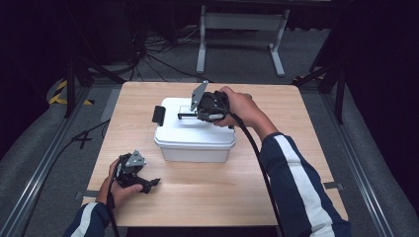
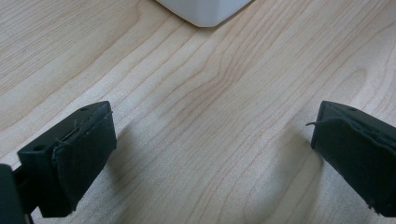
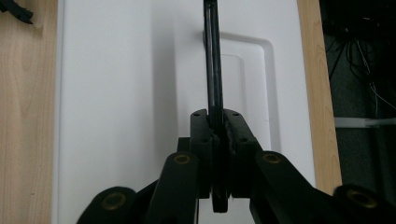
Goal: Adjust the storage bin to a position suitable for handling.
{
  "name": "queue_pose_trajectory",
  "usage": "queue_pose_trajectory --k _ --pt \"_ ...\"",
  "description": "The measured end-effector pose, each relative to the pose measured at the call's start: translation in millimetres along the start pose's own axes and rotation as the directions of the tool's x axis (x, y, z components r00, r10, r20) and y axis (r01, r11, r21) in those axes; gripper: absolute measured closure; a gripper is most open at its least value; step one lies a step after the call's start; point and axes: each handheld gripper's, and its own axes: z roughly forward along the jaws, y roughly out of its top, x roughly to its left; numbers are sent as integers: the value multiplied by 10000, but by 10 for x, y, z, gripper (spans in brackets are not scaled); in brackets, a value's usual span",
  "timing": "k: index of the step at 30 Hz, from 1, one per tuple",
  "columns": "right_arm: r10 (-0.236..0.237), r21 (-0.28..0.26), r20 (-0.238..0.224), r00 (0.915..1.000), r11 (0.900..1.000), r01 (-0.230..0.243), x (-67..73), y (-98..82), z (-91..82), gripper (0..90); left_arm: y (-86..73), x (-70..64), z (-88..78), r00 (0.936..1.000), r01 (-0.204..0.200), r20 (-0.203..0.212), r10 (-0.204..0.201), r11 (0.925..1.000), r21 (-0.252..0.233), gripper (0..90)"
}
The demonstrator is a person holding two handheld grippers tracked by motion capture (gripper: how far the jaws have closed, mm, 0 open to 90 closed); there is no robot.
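A white plastic box with a white lid stands in the middle of the wooden table. A thin black handle stands up from the lid's recessed top. My right gripper comes in from the right and is shut on that handle. In the right gripper view the handle runs away as a narrow upright strip, pinched between the two pads of the right gripper over the lid. My left gripper rests low at the front left, open, with bare wood between its jaws.
A black latch sits on the box's left end. A corner of the box shows ahead of the left gripper. Beyond the table's far edge stand a white frame and cables on a grey floor.
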Motion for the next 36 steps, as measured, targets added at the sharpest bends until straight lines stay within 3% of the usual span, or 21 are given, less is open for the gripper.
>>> queue_pose_trajectory --k 12,19,21,36 --pt "-182 -261 154 9997 9995 186 -16 -10 -36 850 0 1 0 10000 1 -5 -1 10000 -5 5" --pt "-155 -528 375 9992 9985 175 -29 -25 -135 851 0 1 0 10000 3 -2 -3 10000 -8 5" --pt "-378 -725 356 9987 9966 403 -42 -26 -158 851 0 0 0 10000 10 -1 -10 10000 -7 5" --pt "-366 -889 616 9974 9952 420 -6 -88 -346 851 1 3 1 10000 -26 -26 26 10000 -20 5"
